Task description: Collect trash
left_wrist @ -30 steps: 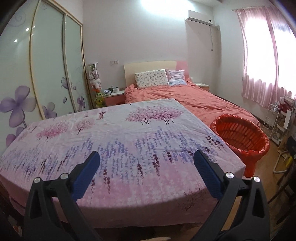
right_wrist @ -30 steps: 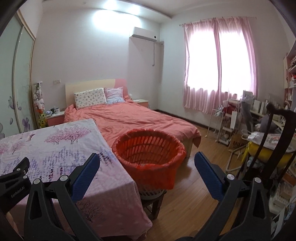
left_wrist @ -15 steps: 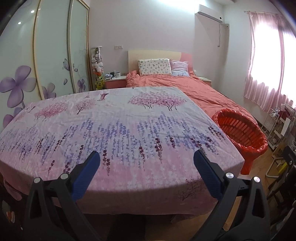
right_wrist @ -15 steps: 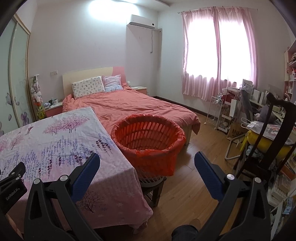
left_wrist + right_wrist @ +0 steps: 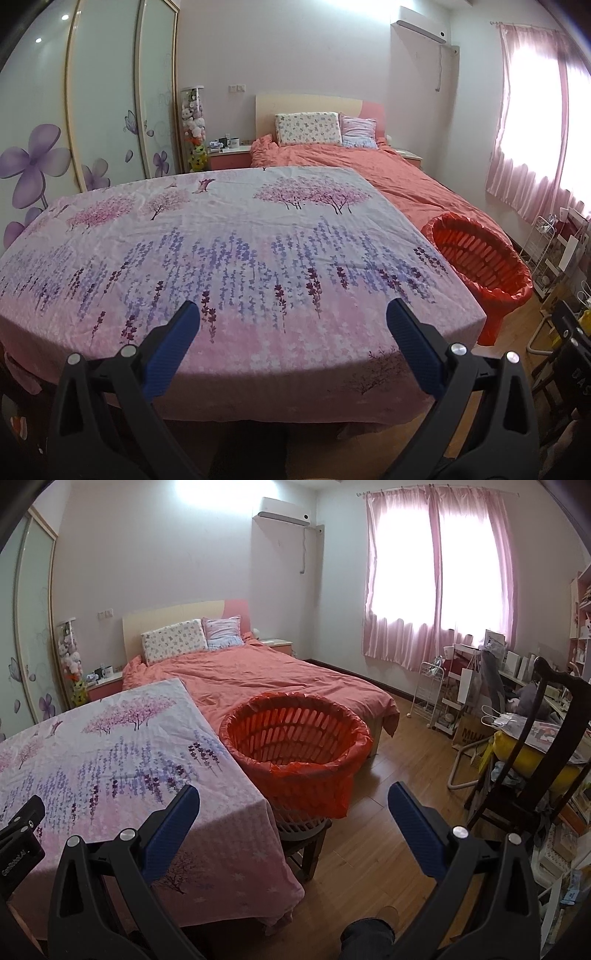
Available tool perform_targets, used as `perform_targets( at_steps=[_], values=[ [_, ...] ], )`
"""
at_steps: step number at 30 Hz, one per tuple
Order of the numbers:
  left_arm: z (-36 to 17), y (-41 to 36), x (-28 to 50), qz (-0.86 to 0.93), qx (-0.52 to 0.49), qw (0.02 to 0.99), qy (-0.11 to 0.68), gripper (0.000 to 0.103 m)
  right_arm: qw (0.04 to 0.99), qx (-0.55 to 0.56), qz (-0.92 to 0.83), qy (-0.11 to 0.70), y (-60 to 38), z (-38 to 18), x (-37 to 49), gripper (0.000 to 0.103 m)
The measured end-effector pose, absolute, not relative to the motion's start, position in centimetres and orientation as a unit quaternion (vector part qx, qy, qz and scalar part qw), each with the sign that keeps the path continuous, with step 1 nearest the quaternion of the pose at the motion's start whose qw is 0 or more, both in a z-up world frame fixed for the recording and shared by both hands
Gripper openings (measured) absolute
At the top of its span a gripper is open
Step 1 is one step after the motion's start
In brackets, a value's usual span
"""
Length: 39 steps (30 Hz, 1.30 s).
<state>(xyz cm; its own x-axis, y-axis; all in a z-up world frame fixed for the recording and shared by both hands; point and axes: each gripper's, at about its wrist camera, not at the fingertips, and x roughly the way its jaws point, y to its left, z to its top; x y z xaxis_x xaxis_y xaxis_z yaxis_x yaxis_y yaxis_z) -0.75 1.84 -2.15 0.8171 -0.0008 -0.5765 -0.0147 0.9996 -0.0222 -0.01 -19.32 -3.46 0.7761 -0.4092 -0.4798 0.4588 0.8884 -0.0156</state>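
Presently listed: left gripper (image 5: pixel 293 319), lower centre of its view, jaws spread wide, holding nothing; right gripper (image 5: pixel 293 801), lower centre of its view, likewise wide open and empty. Table (image 5: pixel 221 258), draped in a floral cloth, fills the middle of the left view; no trash is visible on it. Basket (image 5: pixel 295 746), lined with a red bag (image 5: pixel 314 786), stands on a stool (image 5: pixel 306 842) just beside the table's right edge, centre of the right view. Bag judged thin, soft, light and slippery; best pinched at the folded-over rim. Bed (image 5: pixel 266 679) lies behind.
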Motion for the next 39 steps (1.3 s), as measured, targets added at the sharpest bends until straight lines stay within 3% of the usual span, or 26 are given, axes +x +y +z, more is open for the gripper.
perform_targets(
  at_steps=[39],
  values=[
    [-1.3, 0.0, -0.6, -0.016, -0.02, 0.953, 0.303, 0.099, 0.937, 0.055, -0.245, 0.244, -20.3, -3.1, 0.3, 0.101]
  ],
)
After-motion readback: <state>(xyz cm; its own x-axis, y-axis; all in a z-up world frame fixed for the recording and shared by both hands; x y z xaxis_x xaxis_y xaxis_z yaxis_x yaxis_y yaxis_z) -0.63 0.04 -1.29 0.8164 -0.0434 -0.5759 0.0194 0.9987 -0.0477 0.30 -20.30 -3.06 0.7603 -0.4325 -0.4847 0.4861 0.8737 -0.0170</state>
